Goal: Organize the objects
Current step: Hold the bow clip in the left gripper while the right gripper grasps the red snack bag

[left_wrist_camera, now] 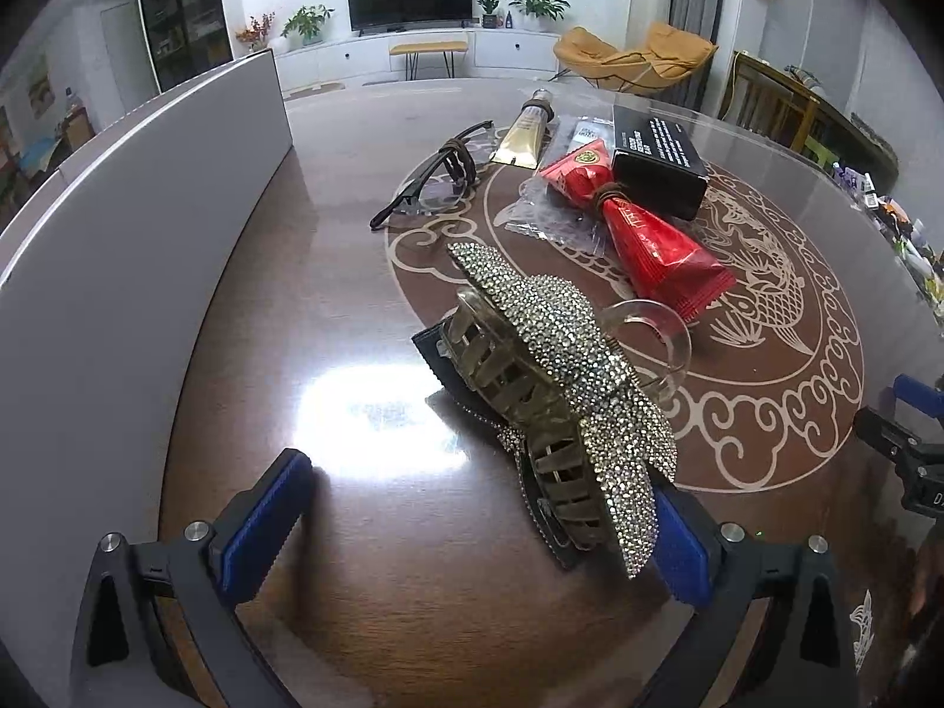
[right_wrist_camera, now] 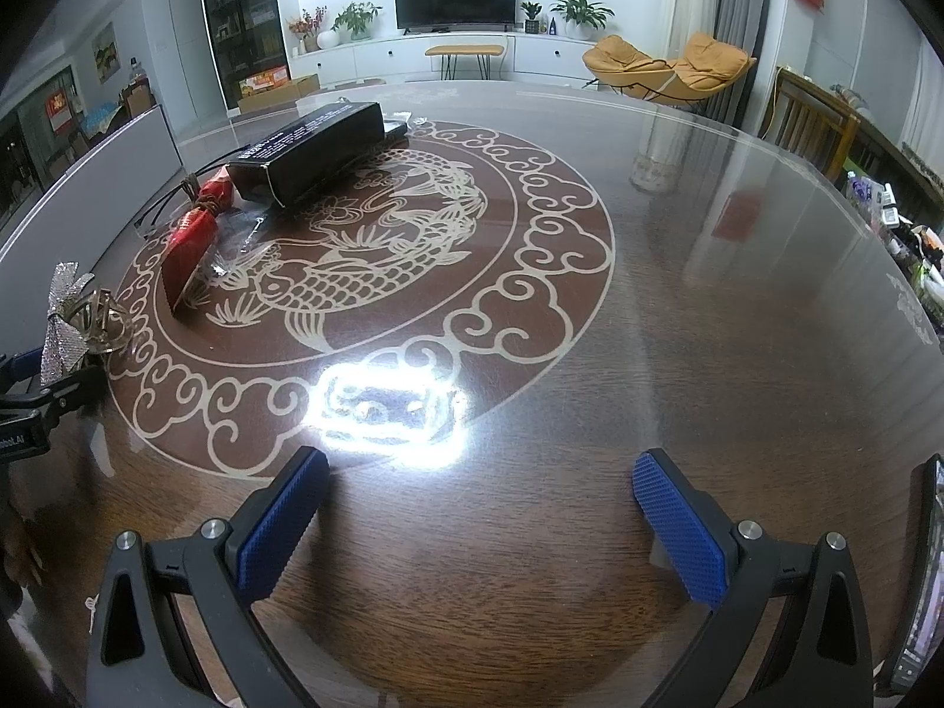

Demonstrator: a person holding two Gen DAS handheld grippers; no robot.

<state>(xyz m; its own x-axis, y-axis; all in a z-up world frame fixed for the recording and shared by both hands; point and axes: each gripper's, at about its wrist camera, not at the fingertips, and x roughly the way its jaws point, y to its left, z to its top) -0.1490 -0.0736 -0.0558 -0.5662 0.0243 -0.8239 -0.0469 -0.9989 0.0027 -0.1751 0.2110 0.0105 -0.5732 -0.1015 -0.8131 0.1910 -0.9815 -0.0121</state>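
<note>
A rhinestone bow hair claw (left_wrist_camera: 566,377) lies on the dark round table (left_wrist_camera: 366,307), just ahead of my left gripper (left_wrist_camera: 478,513), whose jaws stand wide open; the claw's near end rests against the right pad (left_wrist_camera: 678,548). Beyond it lie a red tube (left_wrist_camera: 643,224), a black box (left_wrist_camera: 661,159), a gold tube (left_wrist_camera: 525,130), black glasses (left_wrist_camera: 436,177) and a clear plastic bag (left_wrist_camera: 548,212). My right gripper (right_wrist_camera: 481,525) is open and empty over bare table. From there the claw (right_wrist_camera: 71,318), red tube (right_wrist_camera: 194,248) and black box (right_wrist_camera: 318,153) show at the left.
A white storage box (left_wrist_camera: 118,271) stands along the table's left side. A clear ring (left_wrist_camera: 655,336) lies behind the claw. My right gripper shows at the right edge of the left wrist view (left_wrist_camera: 908,442). A phone-like screen (right_wrist_camera: 920,578) sits at the far right.
</note>
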